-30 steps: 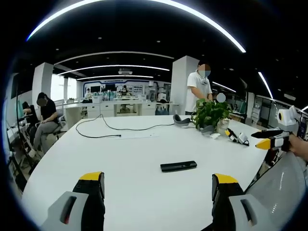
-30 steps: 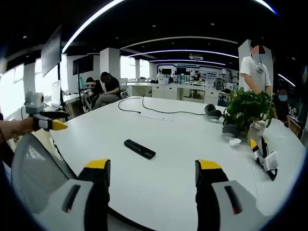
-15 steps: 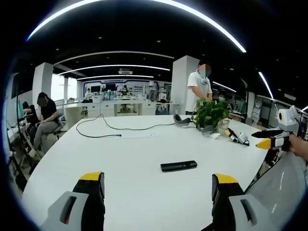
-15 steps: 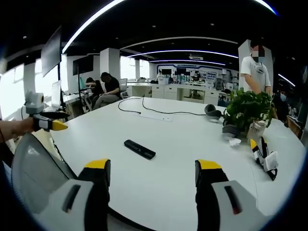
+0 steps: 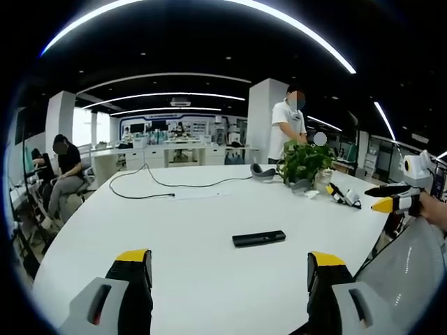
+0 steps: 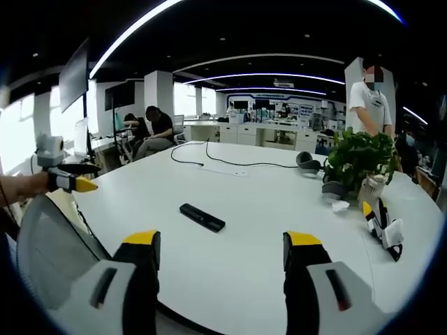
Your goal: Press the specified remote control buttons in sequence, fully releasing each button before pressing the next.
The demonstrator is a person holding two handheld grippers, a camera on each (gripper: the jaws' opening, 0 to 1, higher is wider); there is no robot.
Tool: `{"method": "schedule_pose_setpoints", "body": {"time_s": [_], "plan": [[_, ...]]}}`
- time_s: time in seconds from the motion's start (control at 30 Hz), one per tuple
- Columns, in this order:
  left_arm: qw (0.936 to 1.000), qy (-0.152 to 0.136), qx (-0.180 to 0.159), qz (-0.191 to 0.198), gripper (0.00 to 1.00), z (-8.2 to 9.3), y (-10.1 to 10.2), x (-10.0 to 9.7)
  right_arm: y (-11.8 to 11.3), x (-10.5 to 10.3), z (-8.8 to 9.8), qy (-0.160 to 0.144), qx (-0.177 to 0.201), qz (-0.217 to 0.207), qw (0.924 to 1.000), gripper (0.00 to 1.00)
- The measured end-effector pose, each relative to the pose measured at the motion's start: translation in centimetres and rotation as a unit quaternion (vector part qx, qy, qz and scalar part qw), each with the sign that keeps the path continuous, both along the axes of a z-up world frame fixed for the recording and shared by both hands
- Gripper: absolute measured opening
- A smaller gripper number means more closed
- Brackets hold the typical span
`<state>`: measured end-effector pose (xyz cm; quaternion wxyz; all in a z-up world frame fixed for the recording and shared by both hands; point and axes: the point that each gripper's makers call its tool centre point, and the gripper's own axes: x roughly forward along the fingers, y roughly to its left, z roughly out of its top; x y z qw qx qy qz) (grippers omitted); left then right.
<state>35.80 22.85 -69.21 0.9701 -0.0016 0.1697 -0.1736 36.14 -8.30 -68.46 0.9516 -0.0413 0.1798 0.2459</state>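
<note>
- One black remote control [image 5: 259,239] [image 6: 202,216] lies flat on the white table [image 5: 174,244] [image 6: 265,209], untouched.
- Left hand-held gripper [image 5: 230,276] hovers near it, jaws wide, holding nothing.
- Right hand-held gripper [image 6: 220,258] likewise wide and empty.
- Potted plant [image 5: 305,164] [image 6: 356,160] stands well beyond the remote.

No text, label, brand, number or sign is legible in either view. The remote control [image 5: 259,239] on the white surface [image 5: 188,230] shows a plain dark top at this scale; its button markings are too small to read. The displays and panels along the far wall of the room are blurred, and no lettering on them resolves.
</note>
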Motion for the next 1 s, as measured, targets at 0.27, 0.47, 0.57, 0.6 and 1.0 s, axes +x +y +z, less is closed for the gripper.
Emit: {"method": "schedule_pose_setpoints", "body": {"time_s": [0.27,0.47,0.57,0.6,1.0], "plan": [[0.9998,0.005,0.018,-0.012,0.96,-0.3,-0.5,0.0,-0.3,0.2,0.1,-0.003,-0.001,-0.005,1.0,0.73],[0.9996,0.006,0.016,-0.023,0.96,-0.4,-0.8,0.0,-0.6,0.3,0.0,-0.003,-0.002,-0.013,0.9999,0.71],[0.9994,0.012,0.014,-0.028,0.96,-0.6,-1.0,-0.1,-0.5,0.3,-0.3,-0.001,-0.015,-0.01,0.9998,0.7],[0.9994,0.015,0.016,-0.028,0.96,-0.8,-1.1,-0.1,-0.5,0.3,-0.3,-0.001,-0.018,-0.01,0.9998,0.7],[0.9942,0.056,0.058,-0.071,0.95,-1.7,-2.7,-0.2,-1.0,0.4,-0.2,-0.002,-0.01,-0.018,0.9998,0.67]]}}
